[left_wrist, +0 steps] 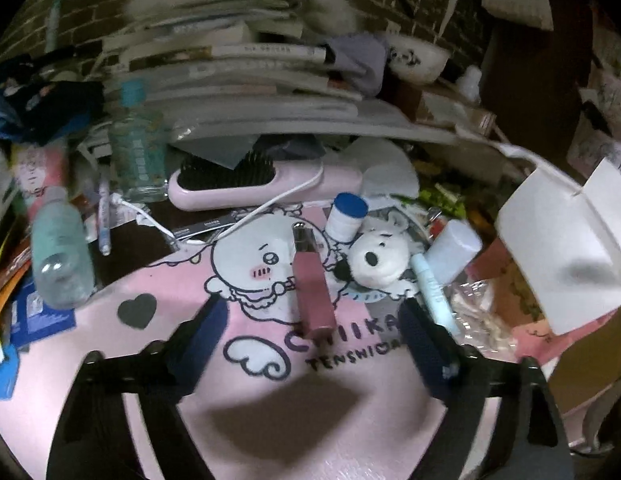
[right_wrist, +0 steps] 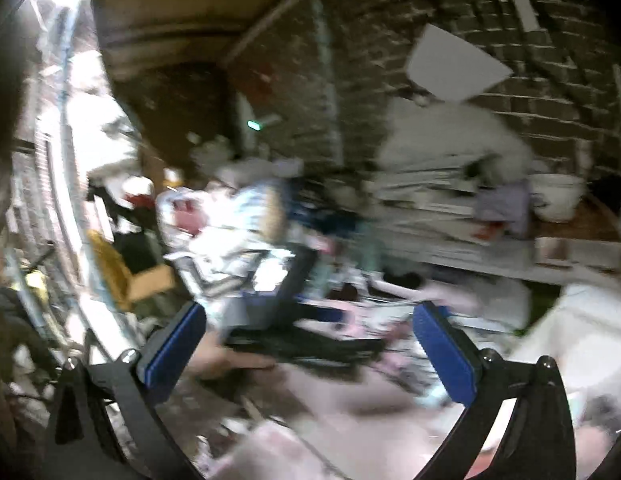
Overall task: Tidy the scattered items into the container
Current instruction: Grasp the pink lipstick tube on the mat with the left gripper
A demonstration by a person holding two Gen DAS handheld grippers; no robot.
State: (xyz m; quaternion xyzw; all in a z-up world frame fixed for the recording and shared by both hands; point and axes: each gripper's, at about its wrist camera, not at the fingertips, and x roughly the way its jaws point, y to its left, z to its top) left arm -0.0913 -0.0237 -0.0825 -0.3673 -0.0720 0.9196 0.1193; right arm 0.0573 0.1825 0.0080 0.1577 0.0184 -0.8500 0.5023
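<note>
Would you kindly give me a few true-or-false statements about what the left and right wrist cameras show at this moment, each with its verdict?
1. The left gripper has its jaws open, the pink lip-gloss tube lying between them. True.
2. The hairbrush is blue. False: it is pale pink with black bristles.
3. The small white jar has a blue lid. True.
4. The right gripper is shut on a bottle. False: its jaws are open and hold nothing.
5. The white plush toy lies on the pink mat. True.
</note>
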